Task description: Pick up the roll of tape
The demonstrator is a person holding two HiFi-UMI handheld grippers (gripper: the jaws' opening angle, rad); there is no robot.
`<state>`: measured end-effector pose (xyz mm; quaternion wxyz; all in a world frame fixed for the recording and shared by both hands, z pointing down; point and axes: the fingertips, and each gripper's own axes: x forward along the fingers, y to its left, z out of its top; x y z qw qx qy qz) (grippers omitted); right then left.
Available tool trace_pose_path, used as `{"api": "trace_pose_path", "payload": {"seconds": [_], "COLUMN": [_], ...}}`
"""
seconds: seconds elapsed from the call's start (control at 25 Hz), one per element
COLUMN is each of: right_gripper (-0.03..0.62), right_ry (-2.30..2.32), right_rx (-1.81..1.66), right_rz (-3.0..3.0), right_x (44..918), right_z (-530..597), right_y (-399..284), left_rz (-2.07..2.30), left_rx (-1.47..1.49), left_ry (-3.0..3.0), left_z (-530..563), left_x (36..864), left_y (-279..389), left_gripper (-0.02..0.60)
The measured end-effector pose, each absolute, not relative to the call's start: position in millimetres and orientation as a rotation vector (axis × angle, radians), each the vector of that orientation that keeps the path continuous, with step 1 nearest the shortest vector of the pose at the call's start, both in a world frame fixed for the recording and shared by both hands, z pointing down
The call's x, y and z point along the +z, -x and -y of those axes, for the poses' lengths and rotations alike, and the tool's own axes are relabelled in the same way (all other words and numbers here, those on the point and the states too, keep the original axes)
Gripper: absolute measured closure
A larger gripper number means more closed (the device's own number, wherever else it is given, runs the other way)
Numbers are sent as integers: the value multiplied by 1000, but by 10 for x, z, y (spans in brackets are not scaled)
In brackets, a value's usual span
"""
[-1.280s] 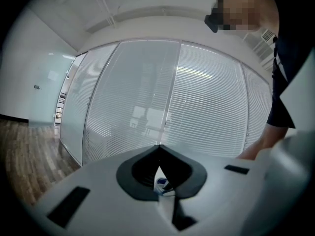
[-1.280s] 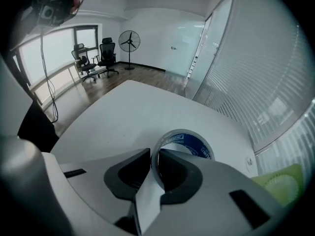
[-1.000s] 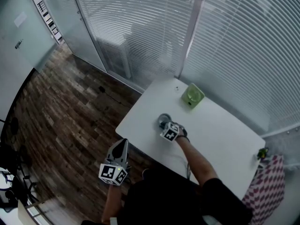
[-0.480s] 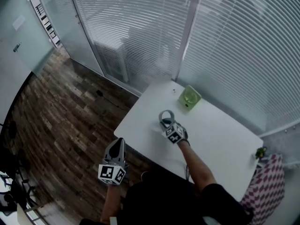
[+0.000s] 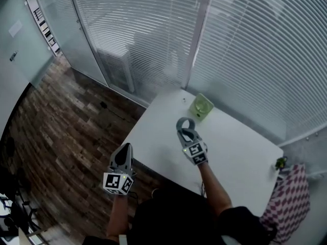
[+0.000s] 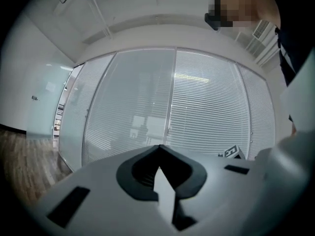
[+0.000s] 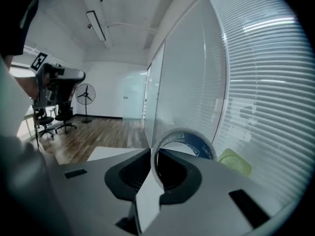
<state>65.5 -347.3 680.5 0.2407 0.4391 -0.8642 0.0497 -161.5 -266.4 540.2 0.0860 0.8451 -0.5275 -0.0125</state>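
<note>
1. The white table [image 5: 153, 137] is a smooth, flat rectangle standing on a floor of dark wood planks [image 5: 61, 116].
2. The roll of tape [image 5: 185, 123] is a thin hoop with a pale inner face and a blue printed outer band. It is held on edge above the table's middle.
3. The right gripper [image 5: 187, 132], over the table, has its grey jaws clamped on the hoop's wall. One jaw is inside the ring and one is outside.
4. The left gripper [image 5: 125, 151] hangs off the table's near left edge, over the floor. Its jaws are pressed together with nothing between them.
5. A lime-green plastic object [image 5: 201, 106] with a ribbed round face sits near the table's far edge.
6. Slatted white blinds [image 5: 255, 50] line the glass beyond the table.
</note>
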Motion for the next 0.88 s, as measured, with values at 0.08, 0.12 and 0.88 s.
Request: {"api": "trace_pose_path", "payload": {"seconds": [0.08, 0.12, 0.88], "right_gripper": [546, 546, 546], "right_ry": [-1244, -1261, -1492], "right_rx": [131, 132, 39], "right_rz": [2387, 2403, 2632], "right_x": [6677, 6582, 5643], "right_z": [3431, 3410, 2847], "right_y": [-715, -730, -881], "left_rz": [1568, 1566, 1481], "left_rx": [-41, -46, -52], "left_ry": [-2546, -2549, -2530], "left_z": [2719, 2741, 2782], "left_x": [5343, 5330, 5528], "left_y": [1585, 1578, 1504], "left_gripper": [575, 575, 575]}}
